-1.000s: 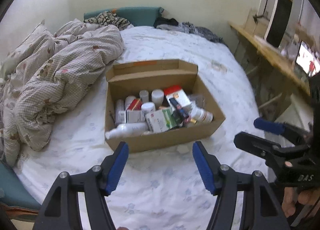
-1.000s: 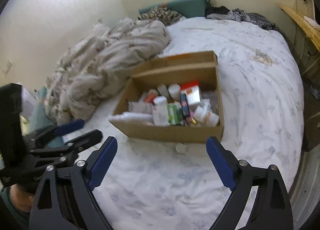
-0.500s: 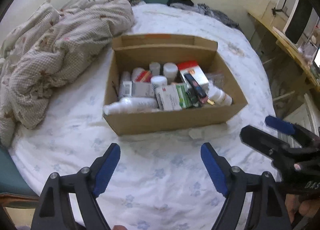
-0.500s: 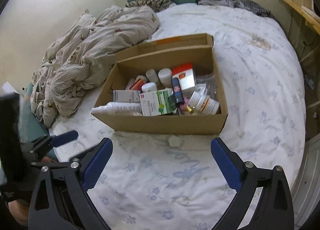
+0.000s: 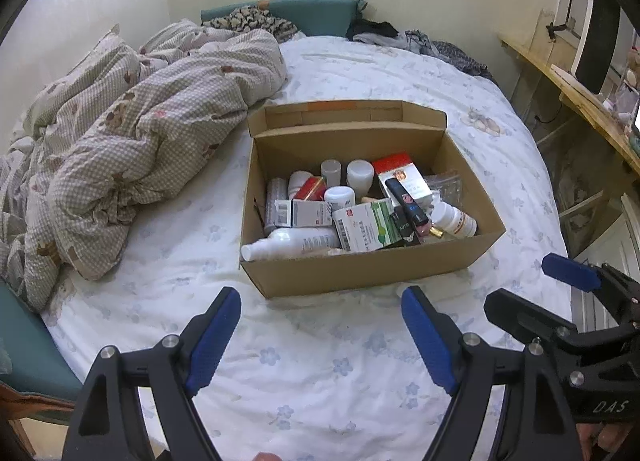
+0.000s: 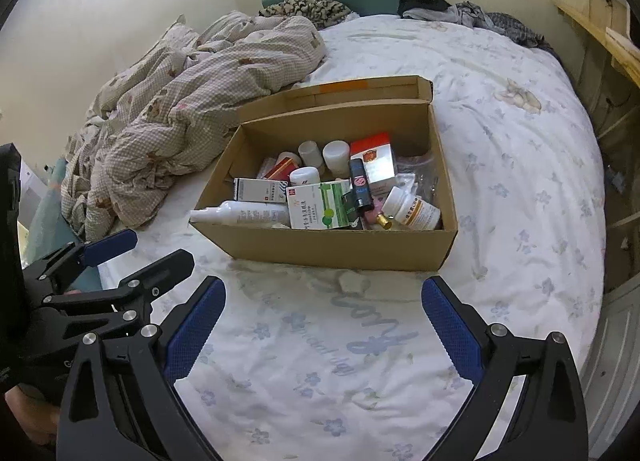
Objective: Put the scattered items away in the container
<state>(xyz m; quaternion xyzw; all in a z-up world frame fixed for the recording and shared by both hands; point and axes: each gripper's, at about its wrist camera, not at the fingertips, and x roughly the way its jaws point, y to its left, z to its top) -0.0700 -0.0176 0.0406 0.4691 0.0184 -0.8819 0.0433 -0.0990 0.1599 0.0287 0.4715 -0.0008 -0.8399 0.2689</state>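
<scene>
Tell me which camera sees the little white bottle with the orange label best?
The right wrist view. There the white bottle lies fully in sight in the box's near right corner, label facing up. The left wrist view shows the same bottle smaller, partly hidden behind the box wall.

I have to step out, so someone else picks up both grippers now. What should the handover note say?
Left hand-held gripper: open, empty, above the bedsheet.
Right hand-held gripper: open, empty, beside it.
Cardboard box: on the bed, lid back, holding bottles, medicine cartons and a spray bottle.
Done: items seen are in the box.
Left: a small pale scrap lies just before the box; check it.
</scene>
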